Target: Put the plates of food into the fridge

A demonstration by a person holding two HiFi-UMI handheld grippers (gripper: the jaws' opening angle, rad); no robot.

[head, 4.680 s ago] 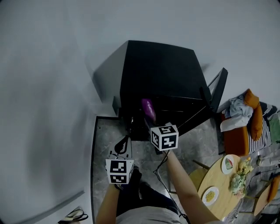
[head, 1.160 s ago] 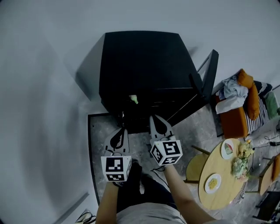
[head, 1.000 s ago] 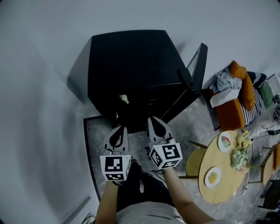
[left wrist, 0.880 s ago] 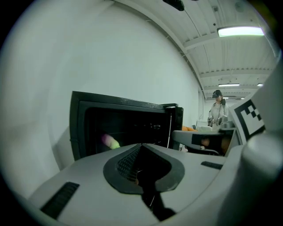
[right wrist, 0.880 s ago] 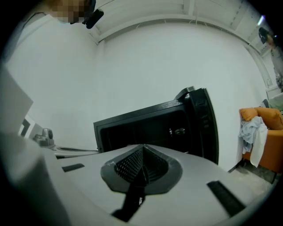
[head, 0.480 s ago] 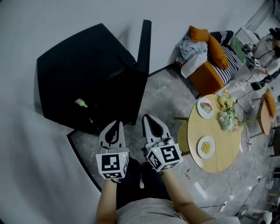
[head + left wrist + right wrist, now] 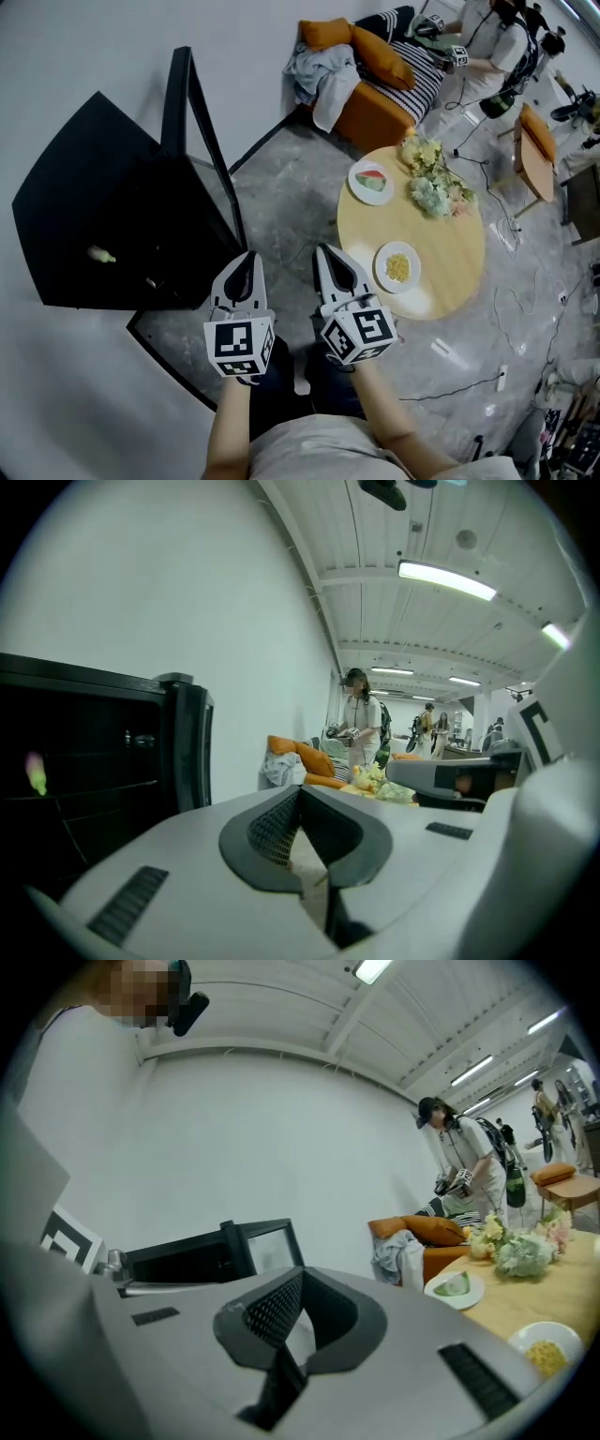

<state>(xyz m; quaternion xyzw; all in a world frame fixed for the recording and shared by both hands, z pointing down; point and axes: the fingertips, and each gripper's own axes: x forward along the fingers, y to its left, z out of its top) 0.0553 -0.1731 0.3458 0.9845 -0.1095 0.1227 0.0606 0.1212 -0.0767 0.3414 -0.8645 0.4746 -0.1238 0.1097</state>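
Square markers (image 7: 238, 342): left gripper (image 7: 248, 257), right gripper (image 7: 324, 249)

The fridge (image 7: 84, 159) was dark inside, and the small pale thing (image 7: 100, 254) in it was too small to name. In the left gripper view the same thing (image 7: 36, 771) was only a blurred glow. What the yellow food (image 7: 398, 266) on the plate (image 7: 384, 253) was could not be told. In the right gripper view this plate (image 7: 547, 1347) was cut off by the round edge. The person (image 7: 492, 47) behind the sofa (image 7: 375, 108) was cut off at the top edge.
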